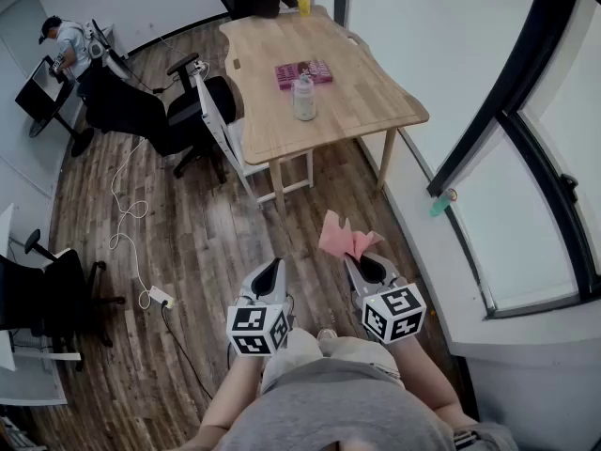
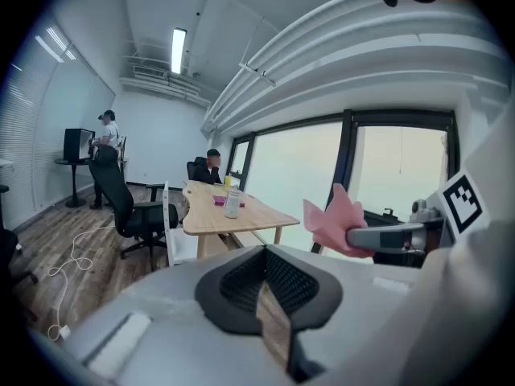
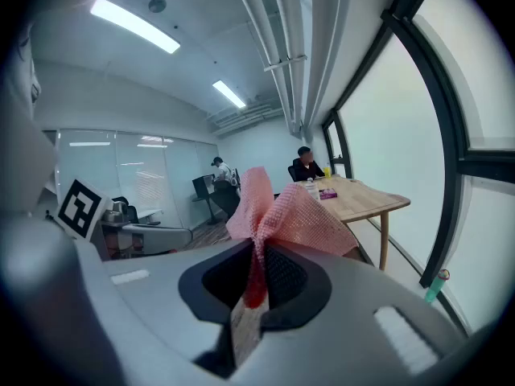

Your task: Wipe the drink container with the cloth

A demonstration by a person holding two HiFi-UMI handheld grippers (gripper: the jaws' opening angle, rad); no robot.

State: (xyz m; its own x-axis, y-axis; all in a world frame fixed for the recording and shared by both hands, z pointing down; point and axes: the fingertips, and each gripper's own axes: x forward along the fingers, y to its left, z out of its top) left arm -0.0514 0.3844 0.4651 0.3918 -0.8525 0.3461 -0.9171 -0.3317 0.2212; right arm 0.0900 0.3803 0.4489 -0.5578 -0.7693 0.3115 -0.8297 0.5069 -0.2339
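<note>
While the clear drink container (image 1: 304,98) stands far off on the light wooden table (image 1: 376,101), it looks like no wiping is done yet, because the right gripper (image 1: 361,261) only pinches the pink woven cloth (image 1: 344,238) tight and the left gripper (image 1: 270,272) is closed on nothing.

Pink cloth (image 1: 342,237) in the right gripper's (image 1: 353,257) fingers — well apart from the table (image 1: 368,90); drink container (image 1: 304,98) upright there.
</note>
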